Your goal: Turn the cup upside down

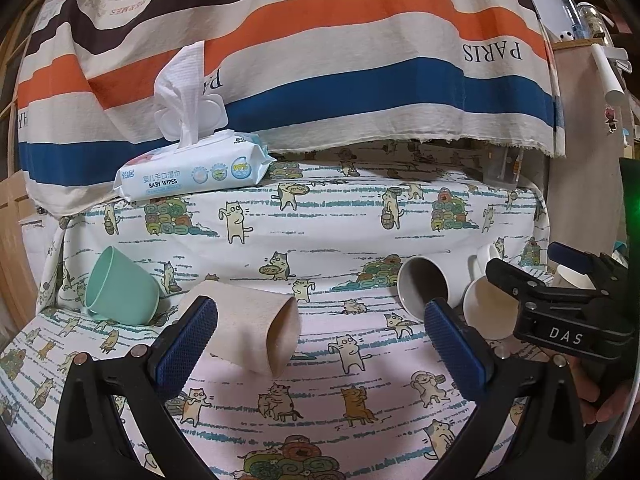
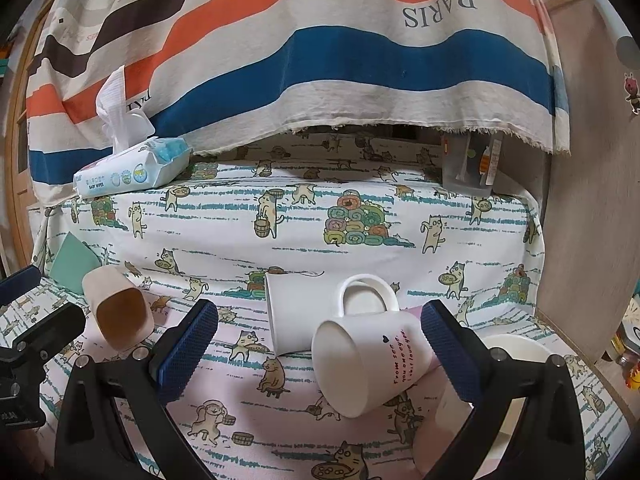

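Note:
Several cups lie on their sides on the cat-print cloth. A beige cup (image 1: 256,328) lies by my left gripper's left finger, mouth toward me. A mint cup (image 1: 120,286) leans at far left. A white cup (image 1: 424,286) and a white mug (image 1: 486,312) lie to the right. My left gripper (image 1: 320,344) is open and empty. In the right wrist view, a white mug with writing (image 2: 368,360) lies on its side between the open fingers of my right gripper (image 2: 320,344). A plain white cup (image 2: 300,312) lies behind it. The beige cup (image 2: 120,312) is at left.
A baby wipes pack (image 1: 192,172) sits on the raised ledge at back left, a clear container (image 2: 470,164) at back right. A striped cloth (image 1: 320,60) hangs behind. A wooden panel (image 2: 588,220) stands at right. Another pale cup (image 2: 516,360) lies behind my right finger.

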{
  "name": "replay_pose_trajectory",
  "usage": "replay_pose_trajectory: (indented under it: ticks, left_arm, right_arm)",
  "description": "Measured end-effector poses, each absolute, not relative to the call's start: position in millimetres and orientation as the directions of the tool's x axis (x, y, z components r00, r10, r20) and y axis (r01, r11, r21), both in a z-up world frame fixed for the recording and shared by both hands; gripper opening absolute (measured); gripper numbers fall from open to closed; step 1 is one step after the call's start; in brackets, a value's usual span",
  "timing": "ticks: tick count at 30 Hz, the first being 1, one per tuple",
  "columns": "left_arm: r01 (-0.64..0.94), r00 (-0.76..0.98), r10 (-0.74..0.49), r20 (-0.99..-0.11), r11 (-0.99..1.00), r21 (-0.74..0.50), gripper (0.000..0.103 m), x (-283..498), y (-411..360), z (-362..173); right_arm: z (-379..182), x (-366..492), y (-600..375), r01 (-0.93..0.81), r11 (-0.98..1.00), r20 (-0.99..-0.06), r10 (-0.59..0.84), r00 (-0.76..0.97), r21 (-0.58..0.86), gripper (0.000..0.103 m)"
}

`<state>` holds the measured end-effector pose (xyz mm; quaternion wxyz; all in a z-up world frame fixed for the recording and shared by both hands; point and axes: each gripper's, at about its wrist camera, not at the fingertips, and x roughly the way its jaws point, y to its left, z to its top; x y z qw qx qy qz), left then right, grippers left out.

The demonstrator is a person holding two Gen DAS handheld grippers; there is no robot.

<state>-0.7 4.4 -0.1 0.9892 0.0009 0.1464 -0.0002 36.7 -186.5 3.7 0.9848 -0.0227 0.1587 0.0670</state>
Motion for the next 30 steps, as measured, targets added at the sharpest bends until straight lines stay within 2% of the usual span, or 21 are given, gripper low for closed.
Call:
replay_pose_trajectory:
  ticks: [30]
  left_arm:
    - [-0.011,0.961,0.016,-0.277,1.0,0.02,0.103,-0.3,3.5,2.3]
  right_arm:
    - [4.4,30.2,-179.5,-0.158,0.987,-0.3,0.138,0.944,-0.043,0.102]
